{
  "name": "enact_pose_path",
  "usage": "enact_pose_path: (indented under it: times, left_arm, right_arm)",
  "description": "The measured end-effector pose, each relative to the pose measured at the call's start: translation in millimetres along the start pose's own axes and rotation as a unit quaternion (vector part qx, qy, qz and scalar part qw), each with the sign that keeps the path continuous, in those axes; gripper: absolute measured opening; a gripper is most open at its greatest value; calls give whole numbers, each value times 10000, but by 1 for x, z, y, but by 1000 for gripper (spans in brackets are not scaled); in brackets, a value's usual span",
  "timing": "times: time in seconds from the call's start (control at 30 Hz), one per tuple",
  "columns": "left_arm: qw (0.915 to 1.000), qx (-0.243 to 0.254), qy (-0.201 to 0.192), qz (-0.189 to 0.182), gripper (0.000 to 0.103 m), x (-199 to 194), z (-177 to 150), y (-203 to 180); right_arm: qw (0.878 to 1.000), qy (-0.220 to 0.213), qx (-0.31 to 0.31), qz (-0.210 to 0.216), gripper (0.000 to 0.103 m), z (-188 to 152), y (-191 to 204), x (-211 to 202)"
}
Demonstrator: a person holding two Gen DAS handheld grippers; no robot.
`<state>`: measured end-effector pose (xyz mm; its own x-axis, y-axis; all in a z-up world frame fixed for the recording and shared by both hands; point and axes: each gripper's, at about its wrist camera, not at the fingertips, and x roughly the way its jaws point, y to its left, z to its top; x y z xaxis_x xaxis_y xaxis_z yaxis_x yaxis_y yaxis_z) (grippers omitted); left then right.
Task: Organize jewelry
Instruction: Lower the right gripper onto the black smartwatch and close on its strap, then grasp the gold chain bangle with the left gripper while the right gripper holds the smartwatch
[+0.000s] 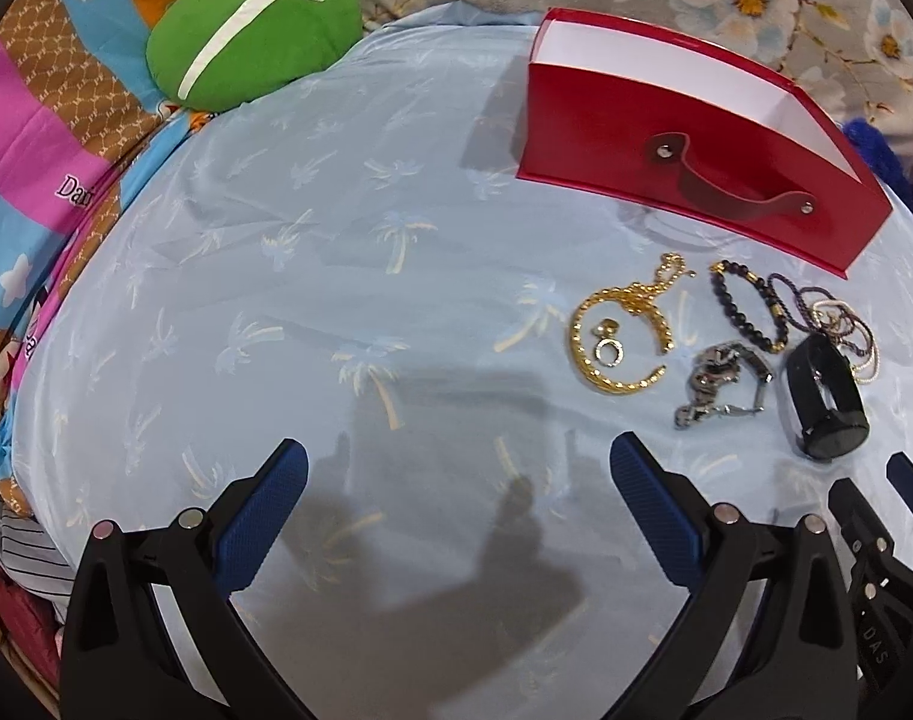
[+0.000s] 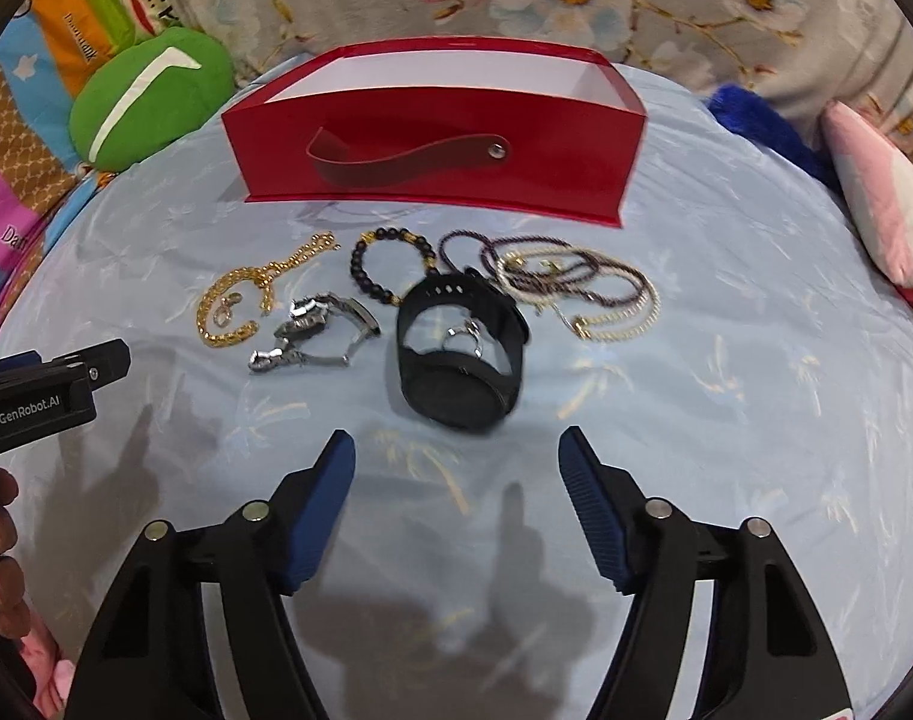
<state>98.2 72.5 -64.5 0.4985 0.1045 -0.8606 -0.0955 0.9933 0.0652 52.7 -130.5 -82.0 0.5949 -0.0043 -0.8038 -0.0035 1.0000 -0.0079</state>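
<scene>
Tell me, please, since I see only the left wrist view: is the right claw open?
Observer: Yes, the right claw is open and empty, and the black watch lies just ahead of it.
Operator: Is anything inside the watch's strap?
Observer: A small ring lies on the cloth inside the strap loop.
Operator: What sits at the far right of the cloth?
Observer: A pink cushion lies at the cloth's right edge, beyond the bead strings.
</scene>
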Motion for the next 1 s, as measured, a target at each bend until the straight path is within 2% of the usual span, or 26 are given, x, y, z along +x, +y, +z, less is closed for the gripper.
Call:
enact_pose_path:
  times: [0.1,0.33,0.4,0.47,0.73,0.77,0.8,0.83,1.0]
  left_arm:
    - [9999,-1,110,-103,98,11,6,2]
    - [9989,-12,298,-351,98,29,19,-4]
    - [9989,43,298,-350,98,32,22,-9]
    - [9987,34,327,-377,98,35,25,-11]
    - [9978,134,337,-553,98,38,34,-26]
    - [9975,162,339,-598,98,35,33,-29]
    - [9969,209,348,-671,98,33,33,-34]
    - [9963,264,345,-742,98,32,32,-38]
    - [9913,823,288,-982,98,28,30,-75]
  right_arm:
    - [9998,-11,-194,35,60,11,4,11]
    - [9987,107,-485,-108,54,24,3,32]
    - [9986,205,-474,-66,42,25,0,37]
    - [9987,285,-419,58,37,25,-2,39]
    - [9988,375,-254,163,35,22,-8,35]
    - [9991,340,-181,186,28,22,-11,32]
    - [9992,314,-120,202,13,23,-14,29]
    - [9993,325,-42,187,10,24,-17,27]
    - [9986,434,250,192,10,24,-37,23]
